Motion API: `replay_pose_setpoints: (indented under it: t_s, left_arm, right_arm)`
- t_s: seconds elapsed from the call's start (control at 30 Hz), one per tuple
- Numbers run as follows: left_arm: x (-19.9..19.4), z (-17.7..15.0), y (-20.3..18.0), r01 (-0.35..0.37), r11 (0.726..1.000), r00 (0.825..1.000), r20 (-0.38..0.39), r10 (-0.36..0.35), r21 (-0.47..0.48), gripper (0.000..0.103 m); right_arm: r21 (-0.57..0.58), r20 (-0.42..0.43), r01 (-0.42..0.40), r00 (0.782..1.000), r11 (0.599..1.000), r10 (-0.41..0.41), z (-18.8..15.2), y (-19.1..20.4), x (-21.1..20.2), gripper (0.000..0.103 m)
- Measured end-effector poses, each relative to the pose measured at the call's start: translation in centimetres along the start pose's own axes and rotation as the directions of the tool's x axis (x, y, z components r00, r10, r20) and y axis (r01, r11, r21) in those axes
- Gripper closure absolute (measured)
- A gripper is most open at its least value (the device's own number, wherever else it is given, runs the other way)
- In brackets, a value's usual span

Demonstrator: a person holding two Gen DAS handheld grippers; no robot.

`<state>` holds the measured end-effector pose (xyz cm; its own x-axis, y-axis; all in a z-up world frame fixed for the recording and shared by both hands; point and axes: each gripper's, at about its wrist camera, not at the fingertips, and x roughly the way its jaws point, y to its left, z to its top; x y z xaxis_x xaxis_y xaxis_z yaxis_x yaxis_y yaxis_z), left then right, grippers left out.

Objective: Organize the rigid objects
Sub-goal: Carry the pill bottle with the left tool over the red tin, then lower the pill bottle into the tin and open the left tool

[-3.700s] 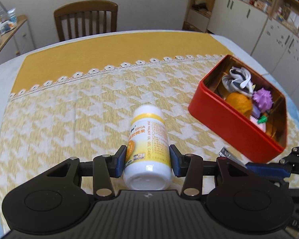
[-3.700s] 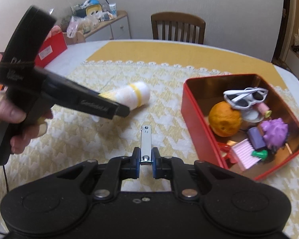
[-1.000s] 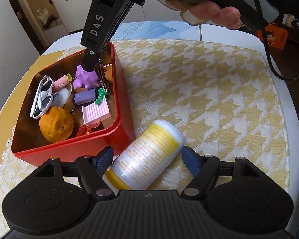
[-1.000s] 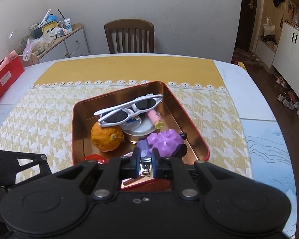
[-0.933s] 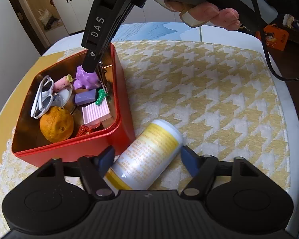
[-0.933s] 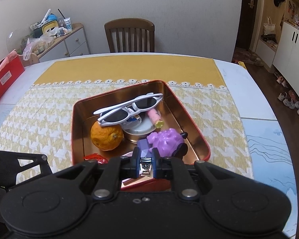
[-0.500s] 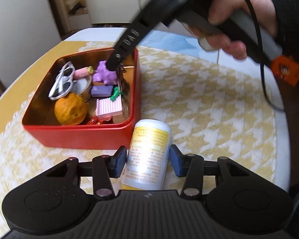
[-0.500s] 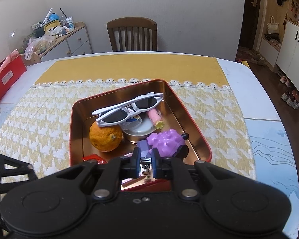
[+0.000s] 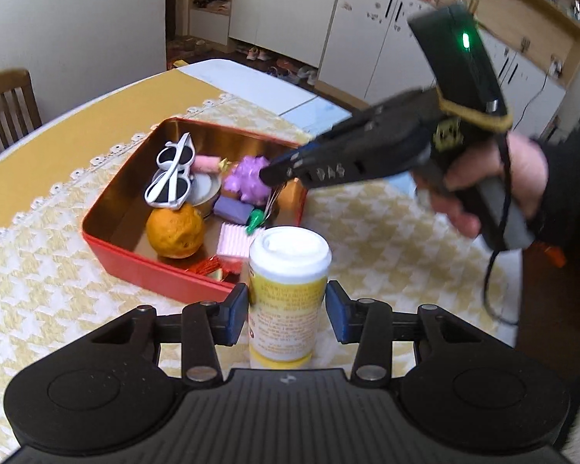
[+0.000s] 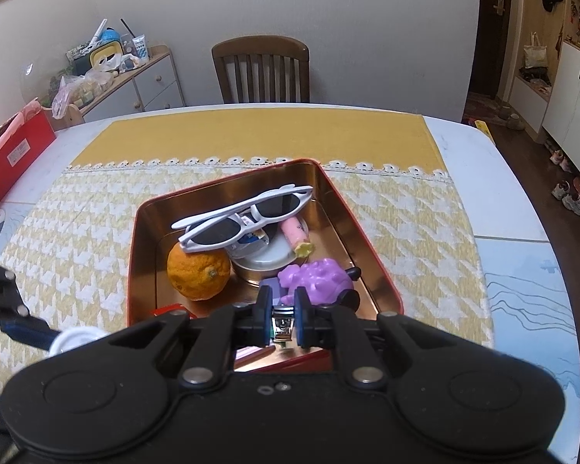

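Note:
A white bottle with a yellow label (image 9: 286, 294) stands upright on the tablecloth next to the red tin (image 9: 135, 266). My left gripper (image 9: 287, 311) has its blue pads on either side of the bottle, the left one touching and the right one a little apart. My right gripper (image 10: 283, 324) is shut on a metal nail clipper (image 10: 281, 326) and hovers over the near end of the red tin (image 10: 382, 274). The tin holds white sunglasses (image 10: 247, 218), an orange (image 10: 198, 272), a purple spiky toy (image 10: 317, 276) and other small items. The right gripper also shows in the left wrist view (image 9: 274, 172).
A wooden chair (image 10: 261, 69) stands at the table's far side. A red box (image 10: 11, 154) lies at the table's left edge. A cluttered sideboard (image 10: 135, 73) and white cabinets (image 9: 290, 19) line the walls. The yellow cloth (image 10: 251, 135) covers the far table.
The bottle lay on its side between my left fingers and now stands upright beside the tin. My right gripper has stayed over the tin with the clipper.

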<state>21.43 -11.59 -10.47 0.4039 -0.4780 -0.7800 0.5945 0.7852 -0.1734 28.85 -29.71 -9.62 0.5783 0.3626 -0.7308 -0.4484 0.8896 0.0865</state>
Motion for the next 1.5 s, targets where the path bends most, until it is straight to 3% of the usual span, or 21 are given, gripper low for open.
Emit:
replay_pose_setpoints:
  t_s: [0.3,0.6,0.83,1.0,1.17,1.5]
  left_arm:
    - [-0.7,4.4,1.2,-0.012,0.997,0.998,0.055,0.016,-0.072,0.061]
    - [4.4,6.7,2.8,-0.082,0.992,0.997,-0.021,0.080,-0.092,0.062]
    - [6.1,7.2,3.3,-0.096,0.990,0.995,0.012,0.097,-0.105,0.062]
    - [7.9,8.6,4.0,-0.110,0.984,0.994,0.009,0.113,-0.143,0.063]
    - [9.7,8.7,4.1,-0.146,0.980,0.989,-0.018,0.145,-0.133,0.063]
    - [8.1,7.1,4.7,-0.135,0.974,0.991,-0.006,0.136,-0.181,0.063]
  right_arm:
    - [0.006,0.007,-0.016,1.000,1.000,0.016,0.0,-0.7,-0.1,0.093]
    - [0.022,0.000,-0.027,1.000,0.999,0.027,-0.1,-1.0,0.3,0.093]
    - [0.054,-0.018,-0.038,0.999,0.998,0.039,-0.6,-1.3,1.1,0.092]
    - [0.106,-0.012,-0.039,0.999,0.994,0.041,-1.1,-1.8,1.0,0.083]
    - [0.111,-0.004,-0.030,1.000,0.993,0.031,-1.4,-1.7,0.7,0.081]
    - [0.080,0.026,-0.036,0.999,0.996,0.034,-1.3,-0.6,-0.7,0.067]
